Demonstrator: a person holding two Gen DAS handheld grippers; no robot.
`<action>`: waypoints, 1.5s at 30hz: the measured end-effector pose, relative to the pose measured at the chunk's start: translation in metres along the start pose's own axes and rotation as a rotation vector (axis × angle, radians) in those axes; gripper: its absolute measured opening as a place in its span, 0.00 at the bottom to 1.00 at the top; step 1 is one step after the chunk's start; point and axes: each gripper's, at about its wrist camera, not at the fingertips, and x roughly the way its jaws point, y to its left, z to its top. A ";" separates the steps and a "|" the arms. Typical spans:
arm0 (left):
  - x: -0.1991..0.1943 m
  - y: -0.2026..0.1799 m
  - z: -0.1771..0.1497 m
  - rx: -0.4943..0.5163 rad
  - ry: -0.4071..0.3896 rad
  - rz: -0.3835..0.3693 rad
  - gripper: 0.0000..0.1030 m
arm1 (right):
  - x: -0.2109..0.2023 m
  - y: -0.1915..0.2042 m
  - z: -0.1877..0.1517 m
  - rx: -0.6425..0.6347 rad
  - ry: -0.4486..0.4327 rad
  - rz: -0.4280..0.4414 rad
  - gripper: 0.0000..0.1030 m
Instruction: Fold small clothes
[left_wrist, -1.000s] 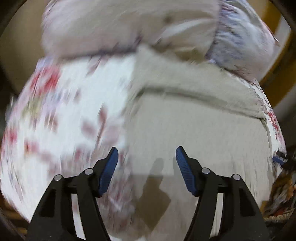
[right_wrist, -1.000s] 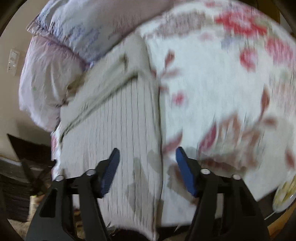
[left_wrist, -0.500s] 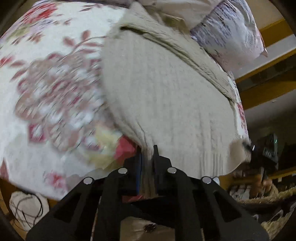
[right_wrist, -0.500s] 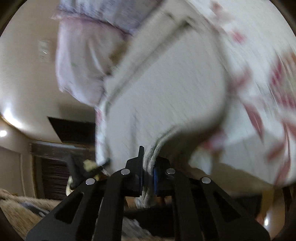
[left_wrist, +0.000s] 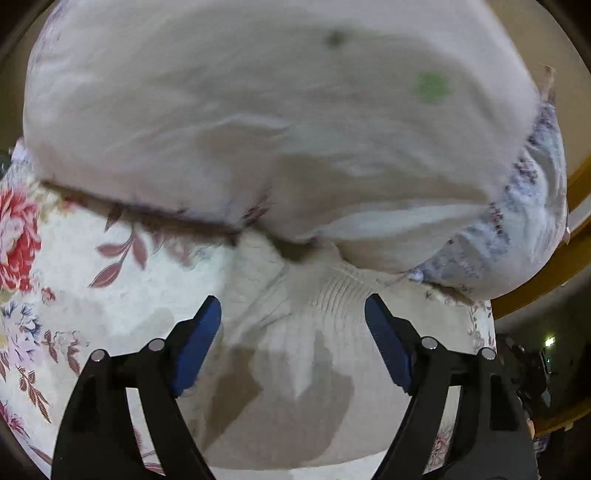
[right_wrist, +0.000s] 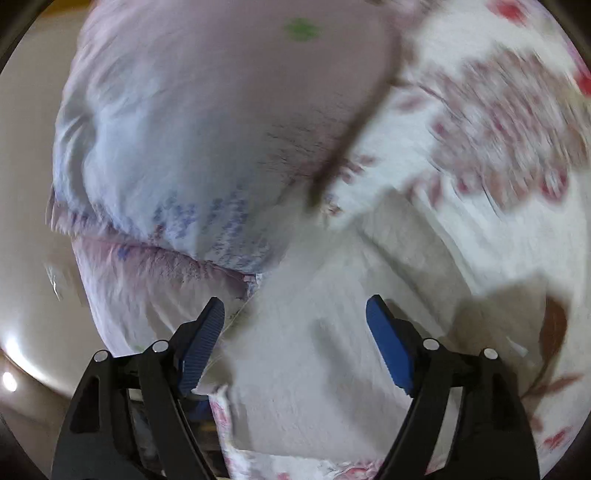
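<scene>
A cream ribbed knit garment (left_wrist: 295, 350) lies on the floral bedsheet (left_wrist: 74, 288), its far edge against the pillows. My left gripper (left_wrist: 291, 325) is open and empty, just above the garment's far part. In the right wrist view the same garment (right_wrist: 314, 350) lies below my right gripper (right_wrist: 295, 328), which is open and empty, near the garment's edge beside the pillow. Both views are blurred.
Large pale pillows (left_wrist: 277, 110) with blue-purple print fill the space just ahead, also in the right wrist view (right_wrist: 192, 129). A yellow wooden bed frame (left_wrist: 576, 240) is at the right. The bed's edge and a beige wall (right_wrist: 26, 184) are on the left.
Both grippers were shut on the garment's near hem half a second ago. Now both are open and empty, further forward by the pillows, and the garment lies on the bed.
</scene>
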 end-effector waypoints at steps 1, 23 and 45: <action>0.002 0.004 -0.004 -0.001 0.013 0.002 0.77 | -0.002 -0.004 -0.005 -0.007 0.012 0.007 0.81; 0.025 -0.144 -0.053 -0.085 0.096 -0.501 0.13 | -0.072 -0.032 0.002 -0.179 0.061 -0.038 0.81; 0.141 -0.253 -0.140 0.114 0.299 -0.142 0.81 | -0.006 -0.056 0.047 -0.178 0.324 -0.089 0.68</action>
